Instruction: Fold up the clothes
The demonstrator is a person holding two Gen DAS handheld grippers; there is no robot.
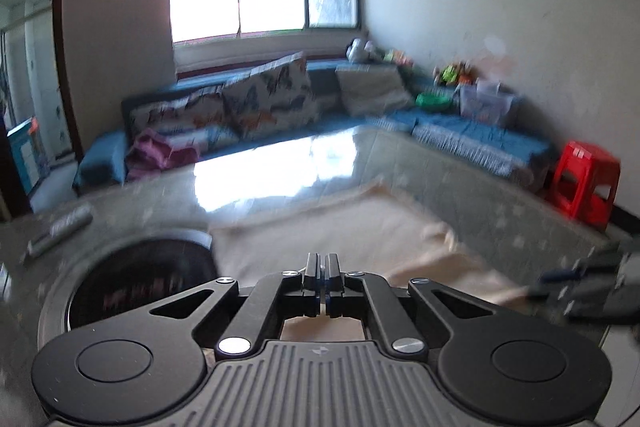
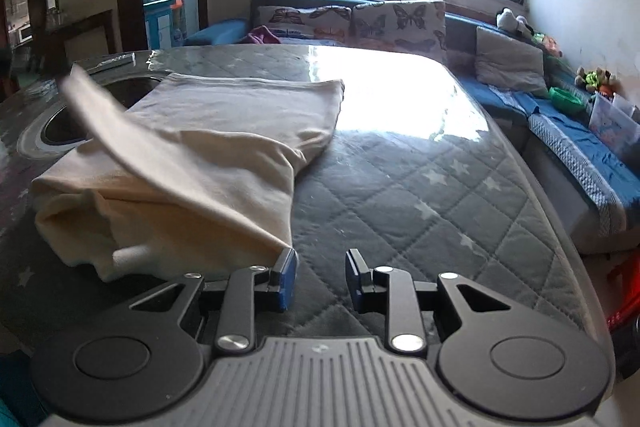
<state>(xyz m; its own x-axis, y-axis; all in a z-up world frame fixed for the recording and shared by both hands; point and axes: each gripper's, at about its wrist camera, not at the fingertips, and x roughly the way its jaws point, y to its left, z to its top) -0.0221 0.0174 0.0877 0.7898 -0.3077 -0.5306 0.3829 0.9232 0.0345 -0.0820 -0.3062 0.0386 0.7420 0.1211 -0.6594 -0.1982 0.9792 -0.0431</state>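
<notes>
A cream garment (image 2: 224,131) lies loosely folded on the grey quilted table (image 2: 400,195). My left gripper (image 1: 322,263) is shut, with the cream cloth (image 1: 340,227) spread just ahead of and below it. In the right wrist view a strip of that cloth rises up to the far left, where a dark blurred shape holds its end. My right gripper (image 2: 322,279) stands open low over the table, nothing between its pads. The garment's near corner touches the outside of its left finger (image 2: 286,279). The right gripper (image 1: 568,283) shows blurred at the right edge of the left wrist view.
A round black recess (image 2: 60,123) sits in the table left of the garment, with a grey stick-shaped object (image 1: 60,227) beyond it. A blue sofa (image 2: 560,115) with butterfly cushions wraps the far and right sides. A red stool (image 1: 580,179) stands at the right.
</notes>
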